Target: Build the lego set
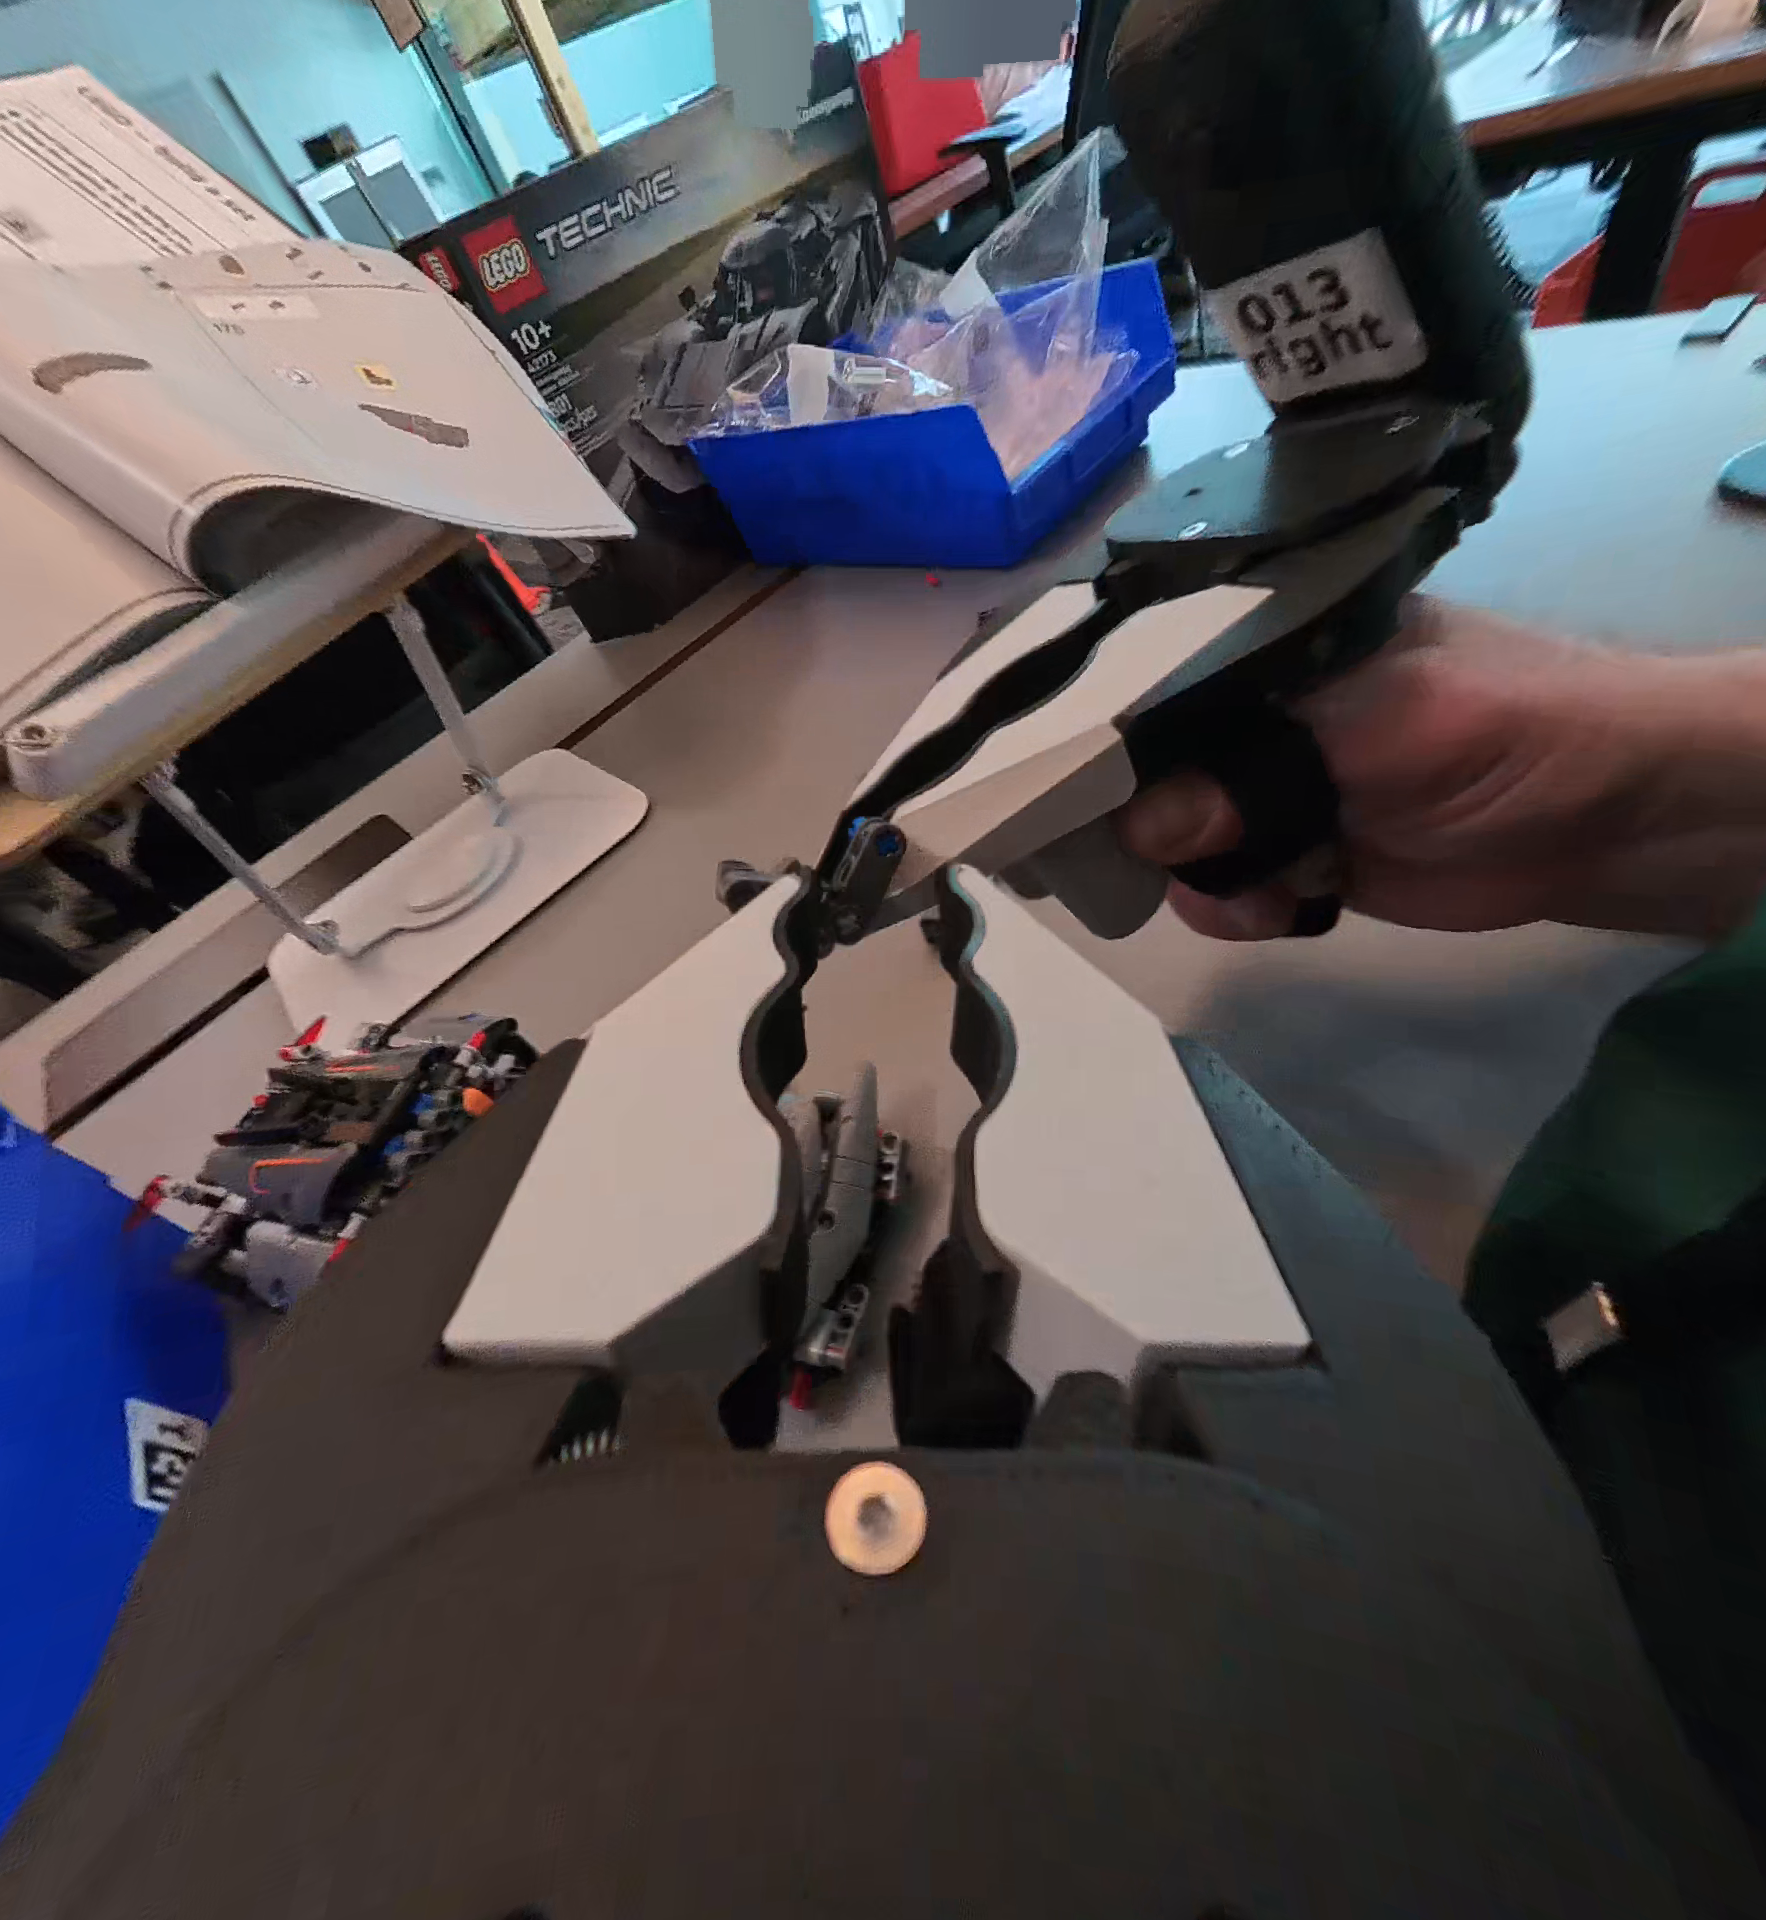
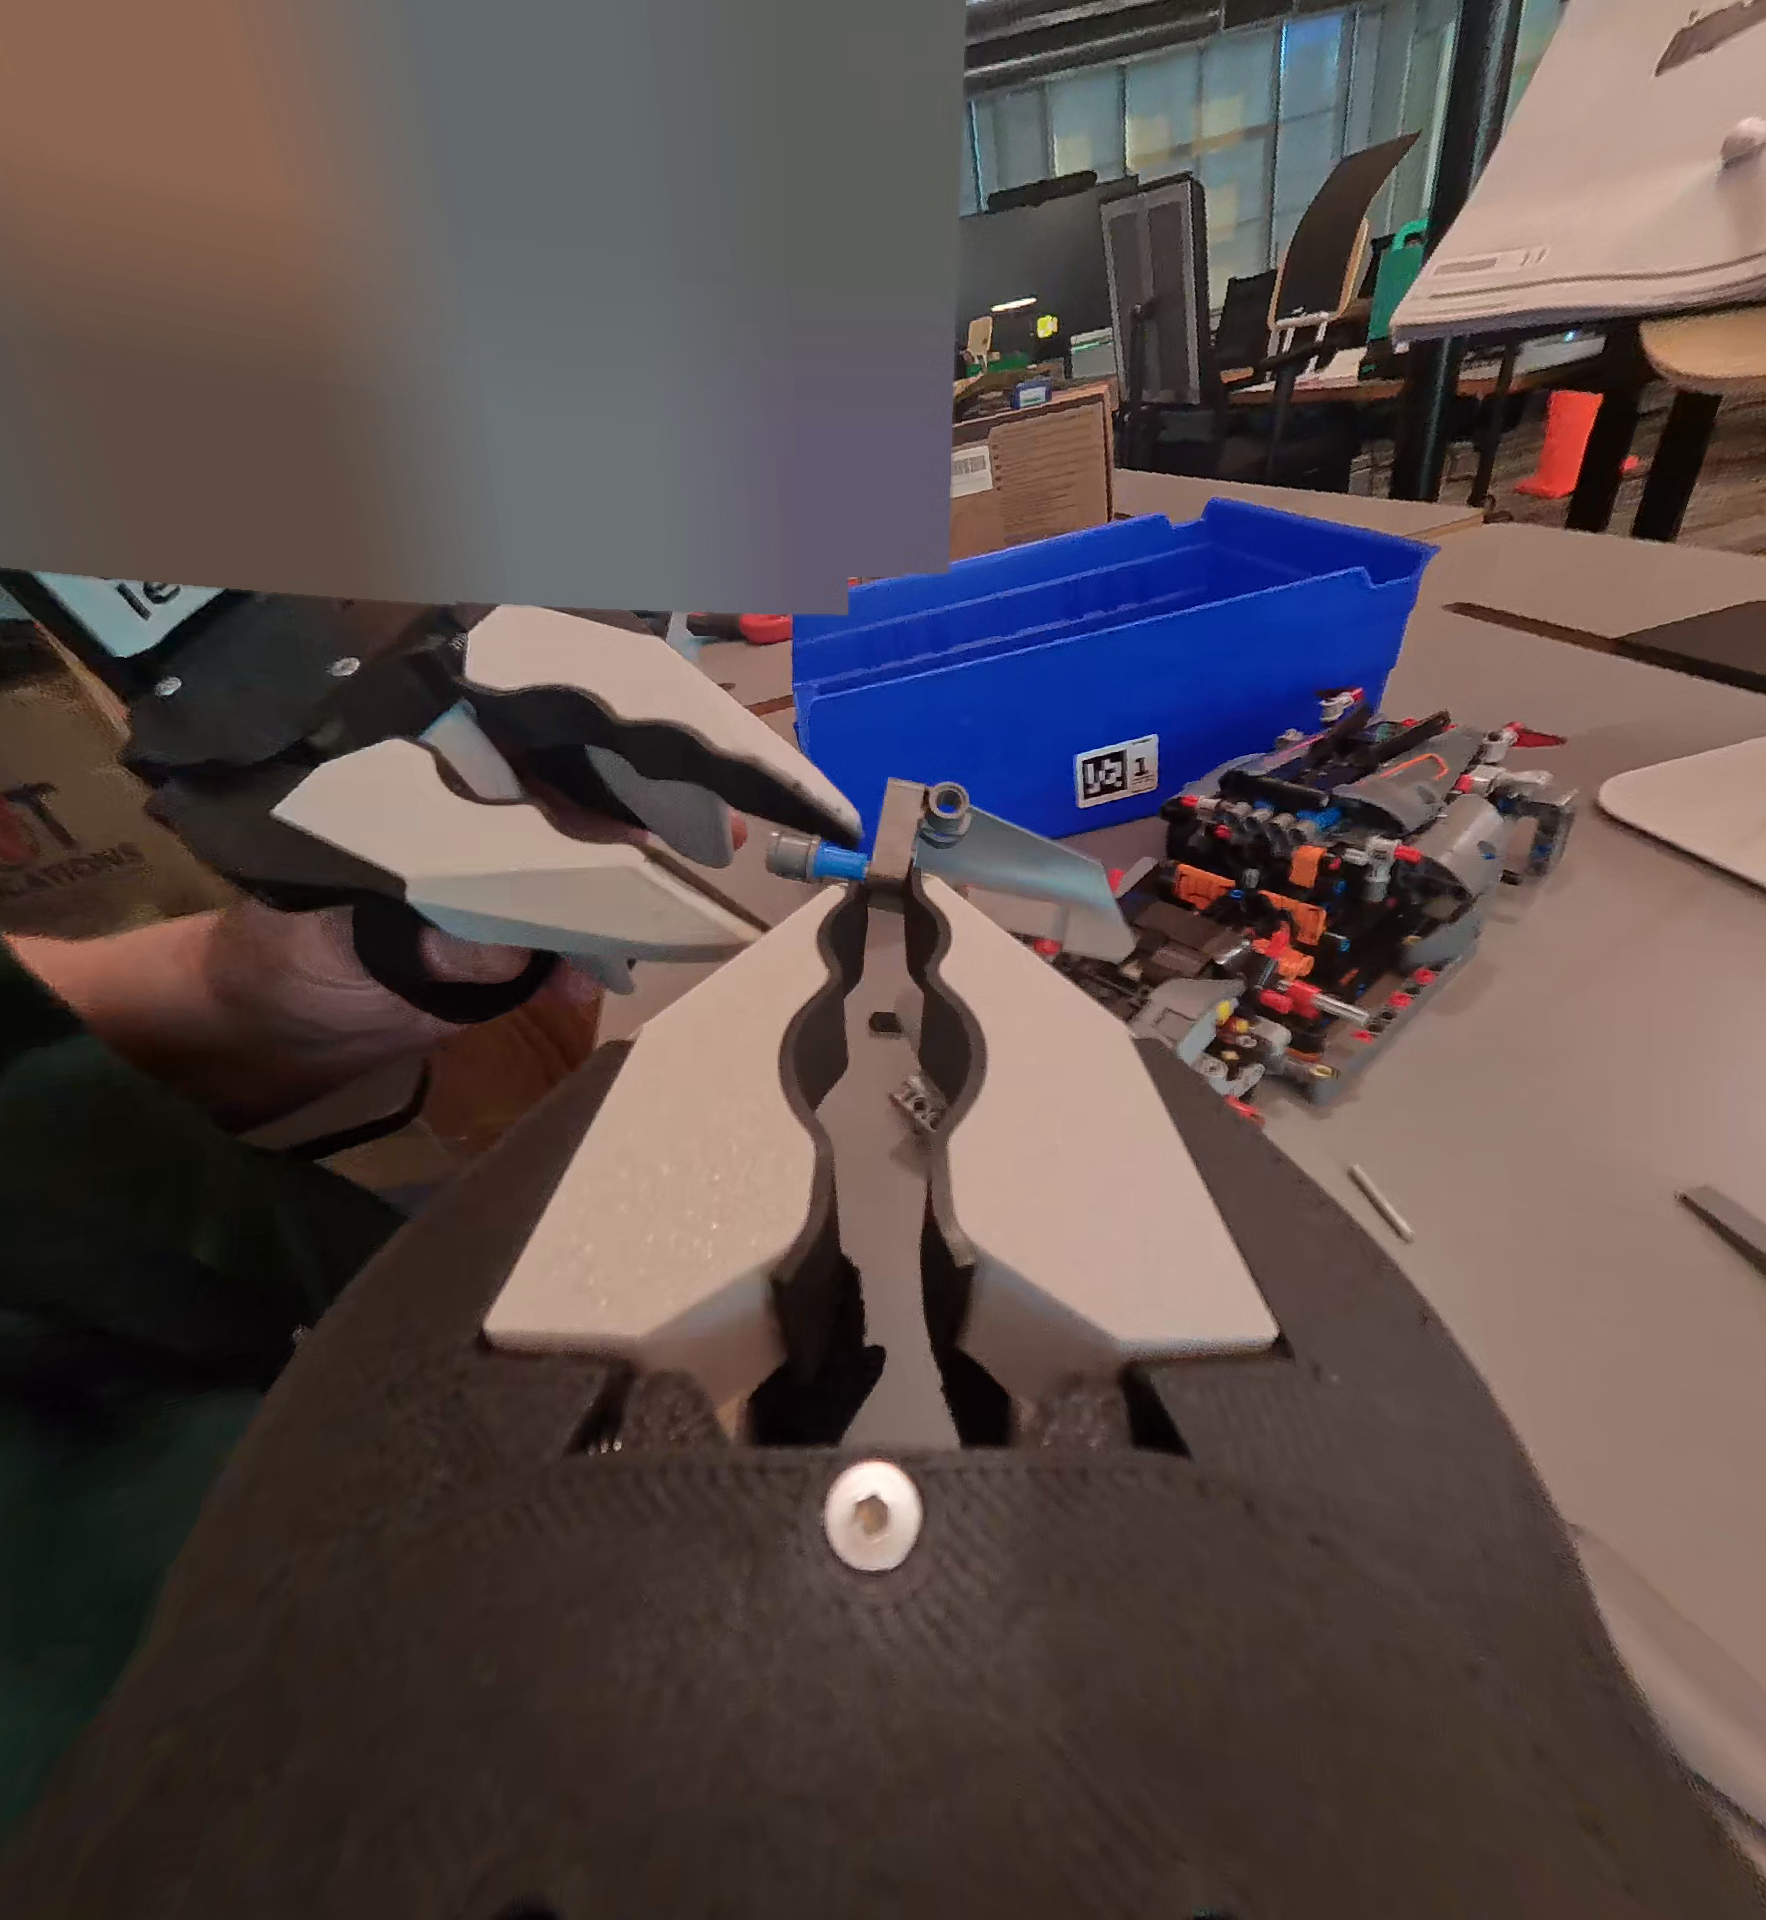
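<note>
Here, right gripper: closed on a grey panel, pinched at its very tips and held in the air.
Left gripper: jaws parted, holding nothing; one tip touches the blue pin sticking out of the panel.
Model: on the table, beyond and right of the right tips, apart from them.
Risk: an off-axis push could twist the panel in its narrow pinch, or knock the pin loose.
</note>
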The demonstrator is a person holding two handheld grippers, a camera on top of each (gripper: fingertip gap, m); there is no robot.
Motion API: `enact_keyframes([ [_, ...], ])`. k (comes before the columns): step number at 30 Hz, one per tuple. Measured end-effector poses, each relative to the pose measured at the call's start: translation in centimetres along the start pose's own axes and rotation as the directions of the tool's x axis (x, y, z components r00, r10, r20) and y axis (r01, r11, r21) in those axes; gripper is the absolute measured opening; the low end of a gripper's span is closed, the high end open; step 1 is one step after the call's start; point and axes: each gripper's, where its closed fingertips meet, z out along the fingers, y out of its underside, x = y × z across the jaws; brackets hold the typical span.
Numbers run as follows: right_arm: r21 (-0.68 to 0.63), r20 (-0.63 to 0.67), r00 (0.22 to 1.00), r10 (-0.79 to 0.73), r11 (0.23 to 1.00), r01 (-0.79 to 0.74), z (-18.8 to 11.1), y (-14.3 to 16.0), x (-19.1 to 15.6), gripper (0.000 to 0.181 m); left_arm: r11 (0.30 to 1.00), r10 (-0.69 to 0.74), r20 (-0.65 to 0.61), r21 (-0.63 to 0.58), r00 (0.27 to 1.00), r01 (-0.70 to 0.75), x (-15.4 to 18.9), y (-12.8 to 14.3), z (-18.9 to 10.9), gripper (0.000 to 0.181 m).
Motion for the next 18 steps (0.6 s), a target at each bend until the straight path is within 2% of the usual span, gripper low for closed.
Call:
enact_keyframes([
  [3,0.006,-0.031,0.999,-0.031,1.0,0.031,-0.2,-0.3,0.3,0.005,1.0,-0.026,0.031,0.016,0.999,0.025,-0.8,-0.2,0.0,0.007],
  [5,0.025,-0.038,0.998,-0.041,0.999,0.042,-0.3,-0.6,0.1,0.005,0.997,-0.072,0.01,0.037,0.997,0.072,-0.8,-0.5,-0.1,0.006],
  [7,0.042,-0.055,0.996,-0.076,0.996,0.078,-0.3,-0.8,0.1,0.005,0.983,-0.167,-0.017,0.071,0.986,0.168,-0.9,-0.8,-0.1,0.007],
  [9,0.075,-0.067,0.993,-0.096,0.992,0.101,-0.5,-1.3,0.1,0.005,0.94,-0.308,-0.067,0.129,0.949,0.314,-1.2,-1.3,-0.3,0.006],
  [12,0.092,-0.13,0.977,-0.169,0.979,0.182,-0.6,-2.0,0.2,0.005,0.819,-0.511,-0.179,0.197,0.841,0.539,-1.6,-1.8,-0.4,0.006],
  [16,0.112,-0.199,0.947,-0.253,0.954,0.278,-0.8,-3.0,0.3,0.005,0.594,-0.679,-0.379,0.221,0.629,0.774,-2.2,-2.5,-0.4,0.006],
  [18,0.105,-0.243,0.913,-0.328,0.927,0.361,-1.0,-3.4,0.2,0.004,0.459,-0.721,-0.484,0.203,0.496,0.865,-2.5,-2.8,-0.5,0.006],
])
